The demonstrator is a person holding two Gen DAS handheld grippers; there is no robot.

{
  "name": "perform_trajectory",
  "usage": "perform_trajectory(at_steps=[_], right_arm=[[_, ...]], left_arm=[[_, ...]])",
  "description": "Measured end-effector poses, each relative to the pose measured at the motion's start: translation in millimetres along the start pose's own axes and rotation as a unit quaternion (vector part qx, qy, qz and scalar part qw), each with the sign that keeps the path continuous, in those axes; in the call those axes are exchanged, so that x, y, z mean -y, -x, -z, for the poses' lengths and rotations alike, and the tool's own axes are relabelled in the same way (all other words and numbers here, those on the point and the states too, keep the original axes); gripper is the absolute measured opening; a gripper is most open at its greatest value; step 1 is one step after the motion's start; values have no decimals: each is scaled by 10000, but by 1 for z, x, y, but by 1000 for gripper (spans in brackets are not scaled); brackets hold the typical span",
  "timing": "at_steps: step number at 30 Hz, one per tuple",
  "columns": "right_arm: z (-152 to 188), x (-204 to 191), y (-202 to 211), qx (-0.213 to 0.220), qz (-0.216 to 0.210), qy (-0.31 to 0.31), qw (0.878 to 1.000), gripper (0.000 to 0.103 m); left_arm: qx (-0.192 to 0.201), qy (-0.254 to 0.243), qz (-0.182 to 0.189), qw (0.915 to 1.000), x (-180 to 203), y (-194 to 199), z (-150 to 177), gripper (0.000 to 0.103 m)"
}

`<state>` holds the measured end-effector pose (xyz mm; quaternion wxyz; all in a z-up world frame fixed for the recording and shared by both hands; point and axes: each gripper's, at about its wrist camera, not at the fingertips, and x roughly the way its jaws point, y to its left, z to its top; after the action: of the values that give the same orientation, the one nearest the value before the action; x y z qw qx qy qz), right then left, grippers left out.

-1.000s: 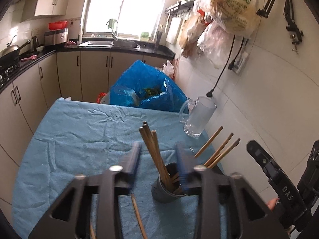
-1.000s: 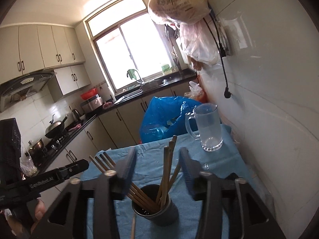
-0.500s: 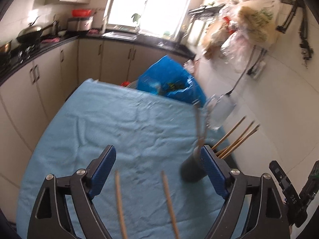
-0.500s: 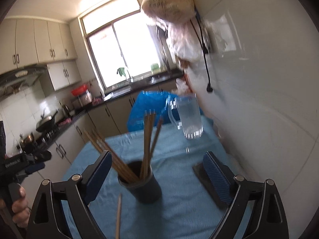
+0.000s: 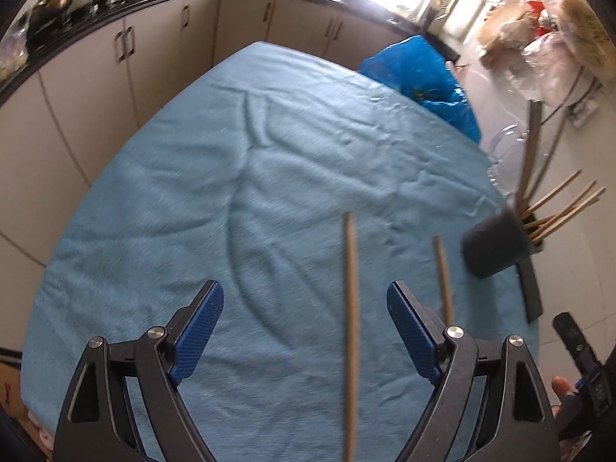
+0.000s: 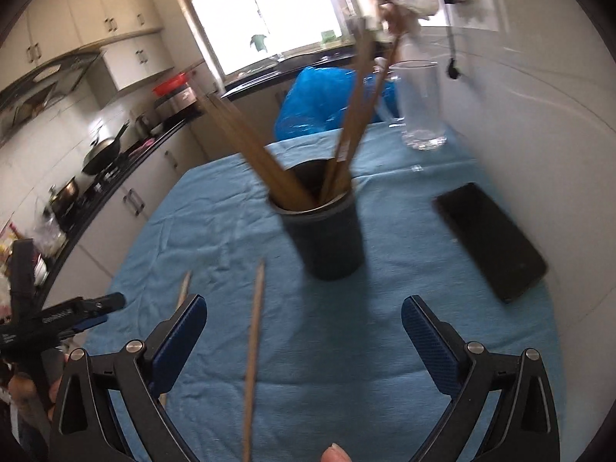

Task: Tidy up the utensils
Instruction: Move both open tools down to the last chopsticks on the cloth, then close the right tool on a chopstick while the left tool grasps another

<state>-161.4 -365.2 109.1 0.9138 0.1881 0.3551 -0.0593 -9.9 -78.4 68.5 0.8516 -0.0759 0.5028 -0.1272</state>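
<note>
A: Blue towelling cloth (image 5: 215, 208) covers the table in the left wrist view. The left gripper (image 5: 304, 331) hangs over it with its blue pads wide apart and nothing pressed between them. One loose chopstick (image 5: 350, 308) lies lengthwise in the gap, touching neither pad; the second chopstick (image 5: 442, 273) lies just beside the right-hand finger.

B: And the holder?

A: The dark holder cup (image 5: 496, 242) stands to the far right, near the wall, with wooden chopsticks fanning out of it. A black phone (image 5: 529, 288) lies just beside it, and a clear glass mug (image 5: 508, 150) stands beyond. A blue plastic bag (image 5: 423, 73) sits at the table's far edge.

B: Any writing?

A: None readable there. At the lower right part of the right gripper shows, but its lettering is too blurred.

B: The right wrist view?

A: The right gripper (image 6: 304, 338) has just been opening; its jaws stand fully spread, nothing between the pads. The holder cup (image 6: 323, 231) stands ahead of it, centre, chopsticks leaning left and right. A loose chopstick (image 6: 254, 350) lies nearer, just inside the left pad; another tip (image 6: 184, 288) peeks beyond that finger. The phone (image 6: 492, 238) lies right, the mug (image 6: 419, 104) far right. The left gripper (image 6: 77, 315) at far left carries white lettering I cannot make out.
</note>
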Motion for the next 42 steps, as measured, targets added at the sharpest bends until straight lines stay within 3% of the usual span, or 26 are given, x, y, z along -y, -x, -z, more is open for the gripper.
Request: perform_trajectory(at_steps=[9, 16, 26, 31, 34, 36, 42], right_arm=[[-8, -38, -50, -606, -158, 180, 9979, 102], [-21, -59, -105, -1250, -88, 140, 9920, 79], [-23, -69, -161, -1709, 318, 304, 9843, 44], [-21, -67, -173, -1756, 416, 319, 9831, 35], [-19, -69, -173, -1735, 425, 490, 9827, 14], [-14, -72, -171, -1709, 403, 609, 9826, 8], [-5, -62, -134, -1394, -10, 345, 9896, 8]], left_arm=[[-234, 28, -47, 9997, -19, -13, 12, 86], [-249, -21, 7, 9997, -29, -12, 15, 86], [-227, -79, 13, 9997, -37, -13, 17, 86], [-219, -153, 47, 9996, -32, -13, 16, 86], [-253, -209, 70, 9994, -26, -14, 14, 86], [-281, -223, 88, 9993, -23, -15, 11, 86], [-336, -332, 153, 9988, -3, -21, -3, 86]])
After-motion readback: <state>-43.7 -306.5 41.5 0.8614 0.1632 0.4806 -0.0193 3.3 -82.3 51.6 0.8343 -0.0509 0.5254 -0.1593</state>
